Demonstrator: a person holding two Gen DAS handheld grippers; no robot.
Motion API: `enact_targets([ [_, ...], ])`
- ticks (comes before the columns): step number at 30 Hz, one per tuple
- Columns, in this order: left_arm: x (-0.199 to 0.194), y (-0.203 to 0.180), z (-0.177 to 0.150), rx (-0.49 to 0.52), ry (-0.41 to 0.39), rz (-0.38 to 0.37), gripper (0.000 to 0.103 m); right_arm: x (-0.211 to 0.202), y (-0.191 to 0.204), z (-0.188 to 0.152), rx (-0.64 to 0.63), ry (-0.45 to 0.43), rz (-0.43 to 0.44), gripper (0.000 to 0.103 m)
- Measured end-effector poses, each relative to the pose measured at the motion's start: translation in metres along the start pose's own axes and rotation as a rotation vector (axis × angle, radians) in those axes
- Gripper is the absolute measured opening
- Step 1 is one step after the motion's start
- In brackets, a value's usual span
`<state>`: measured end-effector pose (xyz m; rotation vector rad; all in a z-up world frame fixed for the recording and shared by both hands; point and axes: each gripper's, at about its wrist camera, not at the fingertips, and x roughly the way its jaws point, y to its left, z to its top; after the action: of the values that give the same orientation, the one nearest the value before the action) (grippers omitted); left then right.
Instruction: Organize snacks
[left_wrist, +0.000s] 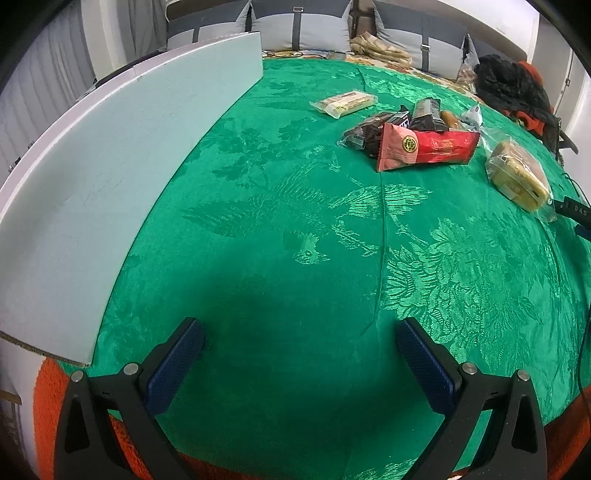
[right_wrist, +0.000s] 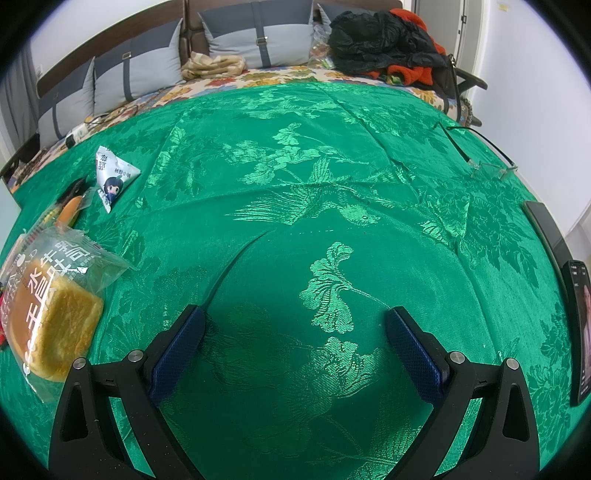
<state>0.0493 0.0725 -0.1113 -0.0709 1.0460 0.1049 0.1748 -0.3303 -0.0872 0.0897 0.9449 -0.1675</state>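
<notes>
Snacks lie on a green patterned cloth (left_wrist: 295, 221). In the left wrist view a pile sits far ahead to the right: a red packet (left_wrist: 428, 147), dark wrapped snacks (left_wrist: 369, 134), a pale bar pack (left_wrist: 345, 103) and a bagged bread (left_wrist: 519, 175). My left gripper (left_wrist: 299, 332) is open and empty, well short of them. In the right wrist view the bagged bread (right_wrist: 55, 314) lies at the left, with a small white triangular packet (right_wrist: 112, 177) beyond it. My right gripper (right_wrist: 293, 321) is open and empty over bare cloth.
A white board (left_wrist: 110, 177) stands along the cloth's left side. A phone (right_wrist: 581, 332) and a dark flat device (right_wrist: 543, 225) lie at the right edge, glasses (right_wrist: 491, 168) further back. Cushions and a black-and-orange jacket (right_wrist: 388, 37) are behind.
</notes>
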Motion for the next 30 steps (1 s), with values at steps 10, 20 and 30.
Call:
enact_targets([
  [10, 0.0, 0.011, 0.128, 0.006, -0.078, -0.181, 0.103, 0.0, -0.001, 0.0, 0.0, 0.0, 0.0, 0.1],
  [20, 0.1, -0.046, 0.24, 0.229, 0.055, -0.055, 0.08, 0.0, -0.001, 0.0, 0.0, 0.0, 0.001, 0.1],
  [30, 0.13, -0.051, 0.241, 0.206, 0.075, -0.099, 0.029, 0.0, -0.001, 0.0, 0.0, 0.0, 0.0, 0.1],
])
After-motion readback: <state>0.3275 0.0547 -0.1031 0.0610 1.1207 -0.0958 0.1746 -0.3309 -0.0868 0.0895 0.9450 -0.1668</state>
